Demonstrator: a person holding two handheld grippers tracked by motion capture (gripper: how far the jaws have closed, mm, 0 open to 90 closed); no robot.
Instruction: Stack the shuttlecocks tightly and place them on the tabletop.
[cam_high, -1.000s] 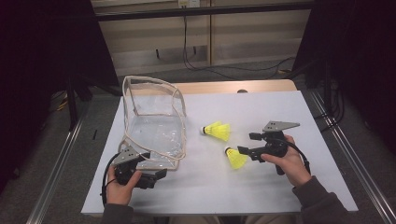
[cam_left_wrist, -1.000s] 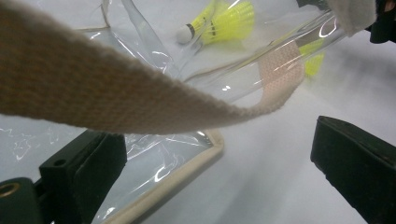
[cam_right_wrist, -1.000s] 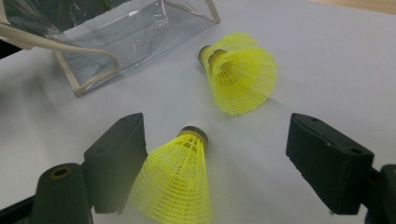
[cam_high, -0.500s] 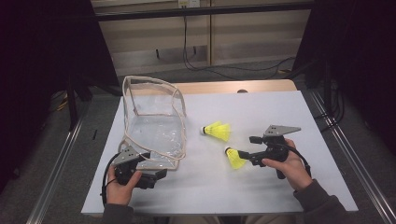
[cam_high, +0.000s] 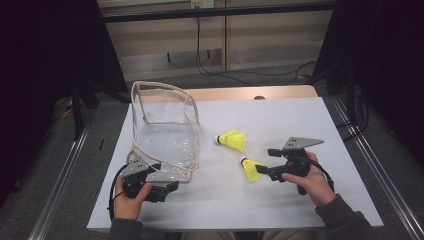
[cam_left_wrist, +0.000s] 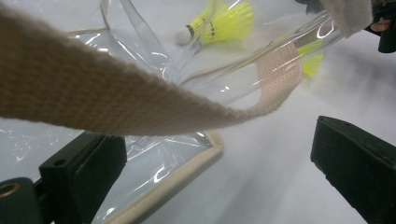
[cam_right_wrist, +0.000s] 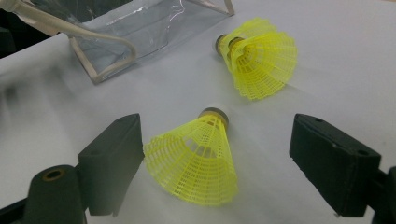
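Two yellow shuttlecocks lie on the white table (cam_high: 300, 115). The near shuttlecock (cam_high: 251, 169) (cam_right_wrist: 196, 158) rests between the jaws of my right gripper (cam_high: 264, 162) (cam_right_wrist: 210, 163), skirt toward the camera; the jaws stand wide and do not press on it. The far shuttlecock (cam_high: 232, 140) (cam_right_wrist: 259, 58) lies loose beyond it. A clear plastic bag (cam_high: 165, 130) (cam_right_wrist: 130, 23) with beige trim stands at the left. My left gripper (cam_high: 167, 190) (cam_left_wrist: 219, 163) is open at the bag's near corner, with the trimmed edge (cam_left_wrist: 177, 177) between its jaws and a beige strap (cam_left_wrist: 93, 93) across the view.
The person's hands hold both grippers near the table's front edge. Bare white tabletop lies to the right and behind the shuttlecocks. Metal rails run along both sides of the table, with cables on the floor at the back.
My right gripper has drifted very slightly toward the person, still around the near shuttlecock. The left gripper, the bag and the far shuttlecock have stayed put.
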